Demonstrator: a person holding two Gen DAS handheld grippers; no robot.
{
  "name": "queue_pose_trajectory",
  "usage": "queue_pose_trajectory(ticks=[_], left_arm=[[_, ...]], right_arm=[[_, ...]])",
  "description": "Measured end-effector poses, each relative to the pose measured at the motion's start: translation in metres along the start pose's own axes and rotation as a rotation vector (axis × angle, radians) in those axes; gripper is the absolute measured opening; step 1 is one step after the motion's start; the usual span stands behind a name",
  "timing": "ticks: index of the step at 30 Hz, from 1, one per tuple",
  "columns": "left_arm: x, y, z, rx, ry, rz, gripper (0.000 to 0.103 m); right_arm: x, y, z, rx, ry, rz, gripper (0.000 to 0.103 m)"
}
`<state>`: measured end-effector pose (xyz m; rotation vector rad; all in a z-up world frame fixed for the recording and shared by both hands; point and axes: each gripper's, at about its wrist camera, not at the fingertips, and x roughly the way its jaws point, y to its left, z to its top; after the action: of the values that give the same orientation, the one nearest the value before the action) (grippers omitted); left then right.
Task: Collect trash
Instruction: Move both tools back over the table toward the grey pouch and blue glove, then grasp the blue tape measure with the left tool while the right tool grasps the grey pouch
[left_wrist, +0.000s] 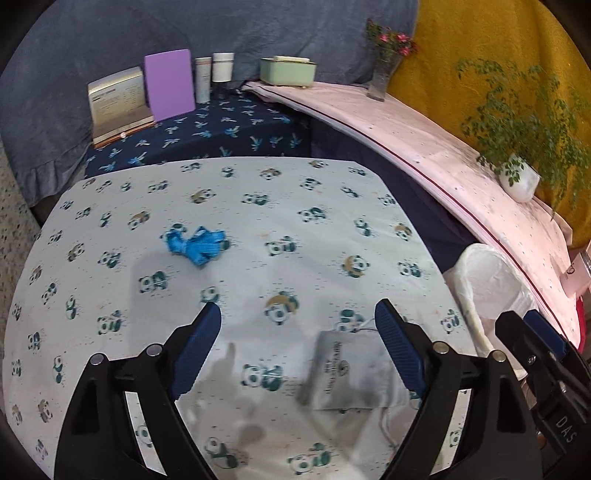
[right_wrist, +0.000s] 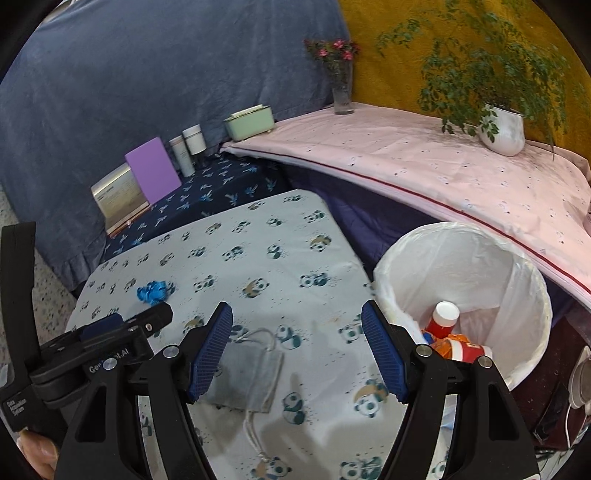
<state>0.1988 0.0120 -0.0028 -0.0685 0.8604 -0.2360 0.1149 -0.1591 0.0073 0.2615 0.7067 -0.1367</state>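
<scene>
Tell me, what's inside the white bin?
Inside the white bin you can see a red bottle with a white cap, something orange, and a red and white cup. The right gripper hides whatever lies lower down.

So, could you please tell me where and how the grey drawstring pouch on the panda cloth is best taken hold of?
The grey drawstring pouch lies flat on the panda cloth, so a pinch from above would probably work best. I would grip the gathered top edge where the cord loops out: it looks bunched, giving more to bite than the flat body. The right claw is open above it.
</scene>
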Motion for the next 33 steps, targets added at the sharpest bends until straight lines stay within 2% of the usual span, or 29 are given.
queue_pose_trajectory(ticks=[13,17,26,33], left_arm=[[0.004,0.066,-0.01,-0.082,0.011,0.067,0.082],[0.012,0.08,-0.013,-0.091,0.019,0.102,0.089],[0.041,0.104,-0.004,-0.124,0.041,0.135,0.09],[0.072,0.104,0.017,-0.118,0.052,0.149,0.09]], right_arm=[[0.03,0.041,-0.022,-0.054,0.083,0.016,0.07],[0.046,0.044,-0.034,-0.048,0.126,0.01,0.07],[0.075,0.04,-0.052,-0.041,0.198,-0.008,0.068],[0.094,0.035,-0.057,-0.044,0.226,-0.013,0.048]])
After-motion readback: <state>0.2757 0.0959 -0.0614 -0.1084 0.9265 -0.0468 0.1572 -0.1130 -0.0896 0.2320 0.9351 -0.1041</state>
